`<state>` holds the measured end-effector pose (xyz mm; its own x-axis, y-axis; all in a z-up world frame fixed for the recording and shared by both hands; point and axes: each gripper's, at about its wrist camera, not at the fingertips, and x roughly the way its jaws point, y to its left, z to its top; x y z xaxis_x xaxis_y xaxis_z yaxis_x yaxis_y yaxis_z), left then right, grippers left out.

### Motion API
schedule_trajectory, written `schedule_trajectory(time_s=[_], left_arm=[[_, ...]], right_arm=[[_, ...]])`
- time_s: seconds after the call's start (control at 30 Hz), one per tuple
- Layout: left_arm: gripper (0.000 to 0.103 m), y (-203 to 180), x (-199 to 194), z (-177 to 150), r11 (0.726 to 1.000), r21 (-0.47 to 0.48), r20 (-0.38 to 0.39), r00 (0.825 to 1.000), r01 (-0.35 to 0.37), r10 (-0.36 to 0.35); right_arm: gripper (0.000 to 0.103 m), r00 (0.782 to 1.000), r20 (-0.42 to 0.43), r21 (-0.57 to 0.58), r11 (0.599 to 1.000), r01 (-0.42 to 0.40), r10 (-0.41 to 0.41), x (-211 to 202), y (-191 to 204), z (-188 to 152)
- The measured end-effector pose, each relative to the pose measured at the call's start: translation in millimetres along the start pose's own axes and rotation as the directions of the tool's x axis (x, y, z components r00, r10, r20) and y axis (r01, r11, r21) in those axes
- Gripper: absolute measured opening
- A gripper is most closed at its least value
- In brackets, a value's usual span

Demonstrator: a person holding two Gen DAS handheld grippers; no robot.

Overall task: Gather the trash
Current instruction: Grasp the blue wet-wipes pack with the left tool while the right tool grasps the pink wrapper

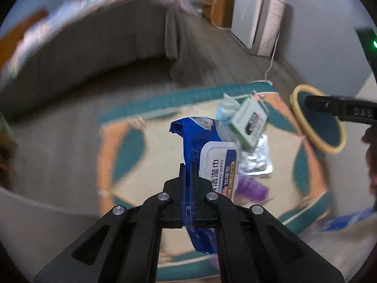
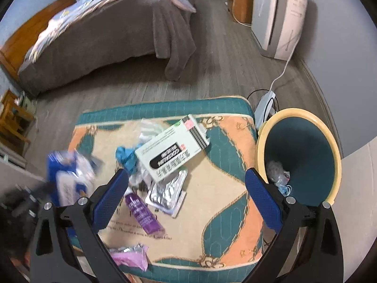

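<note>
— Nearest the lens, what has the left gripper (image 1: 188,167) got?

— Its jaws are clamped on a blue wet-wipes pack (image 1: 200,155), lifted clear of the patterned mat (image 1: 132,155). The right gripper (image 2: 187,188) hangs over the mat with jaws wide apart, holding nothing.

— How far along is the clean-up?

— Early to midway, by the look of it. The yellow-rimmed bin (image 2: 329,141) beside the mat holds only a few scraps at the bottom. Still on the mat: a white carton (image 2: 172,148), a foil blister sheet (image 2: 167,192), a purple tube (image 2: 141,212), a teal crumpled scrap (image 2: 126,156) and a pink wrapper (image 2: 132,257).

— Do the views differ?

— The right wrist looks down into the bin and catches the pink wrapper; the left shows the grip itself, though blurred.
</note>
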<state>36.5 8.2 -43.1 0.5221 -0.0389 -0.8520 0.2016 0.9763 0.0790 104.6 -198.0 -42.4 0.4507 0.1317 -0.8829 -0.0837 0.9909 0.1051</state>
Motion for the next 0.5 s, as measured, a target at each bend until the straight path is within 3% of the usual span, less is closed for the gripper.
schedule_trajectory(time_s=[0.07, 0.13, 0.37, 0.5], left_arm=[[0.003, 0.0, -9.8, -2.8, 0.994, 0.079, 0.036, 0.997, -0.075, 0.072], [0.003, 3.6, -15.3, -8.9, 0.99, 0.098, 0.054, 0.994, -0.1, 0.095], [0.003, 22.2, -21.9, -17.3, 0.998, -0.024, 0.067, 0.996, -0.057, 0.059], [0.003, 27.5, -28.1, -17.0, 0.997, -0.058, 0.09, 0.995, -0.043, 0.048]], right_arm=[[0.097, 1.0, 0.013, -0.055, 0.998, 0.013, -0.013, -3.4, 16.0, -10.3], [0.097, 0.999, 0.021, -0.118, 0.993, 0.03, -0.028, -3.8, 33.9, -25.9], [0.096, 0.998, -0.052, -0.123, 0.992, 0.015, -0.021, 19.0, 67.4, -96.6], [0.083, 0.991, -0.133, -0.074, 0.997, -0.029, 0.019, 38.3, 76.5, -134.6]])
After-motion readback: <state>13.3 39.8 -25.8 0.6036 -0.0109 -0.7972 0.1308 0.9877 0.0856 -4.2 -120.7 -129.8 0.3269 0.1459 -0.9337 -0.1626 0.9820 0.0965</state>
